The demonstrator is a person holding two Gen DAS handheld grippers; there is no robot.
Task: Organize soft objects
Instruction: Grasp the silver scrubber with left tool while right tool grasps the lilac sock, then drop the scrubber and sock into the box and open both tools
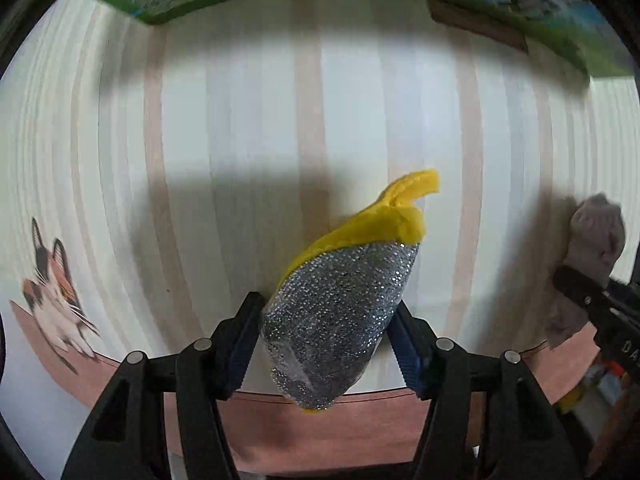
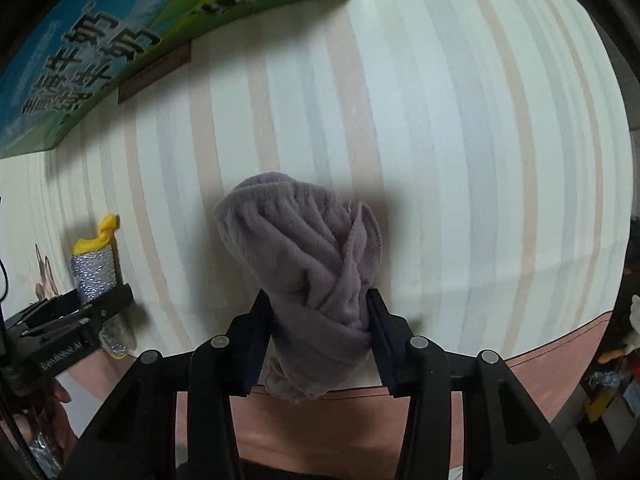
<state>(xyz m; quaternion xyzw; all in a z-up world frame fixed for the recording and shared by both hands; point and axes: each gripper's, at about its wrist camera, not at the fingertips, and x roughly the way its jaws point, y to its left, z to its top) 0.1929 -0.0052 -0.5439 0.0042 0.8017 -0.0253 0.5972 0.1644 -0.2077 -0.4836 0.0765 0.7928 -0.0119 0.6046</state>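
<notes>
Above striped tablecloth (image 2: 440,120), both grippers point steeply down.

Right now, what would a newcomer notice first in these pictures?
First, the silver and yellow scrubbing sponge, pinched in the left gripper above the striped tablecloth. Then the grey-purple cloth, bunched in the right gripper. A green and blue milk carton box stands at the table's far edge.

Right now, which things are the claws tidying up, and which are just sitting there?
For the job:
- sponge, silver and yellow, in the left claw
- grey cloth, in the right claw

Just lying about:
- green box at the back
- striped tablecloth
- cat picture on the tablecloth's edge
</notes>
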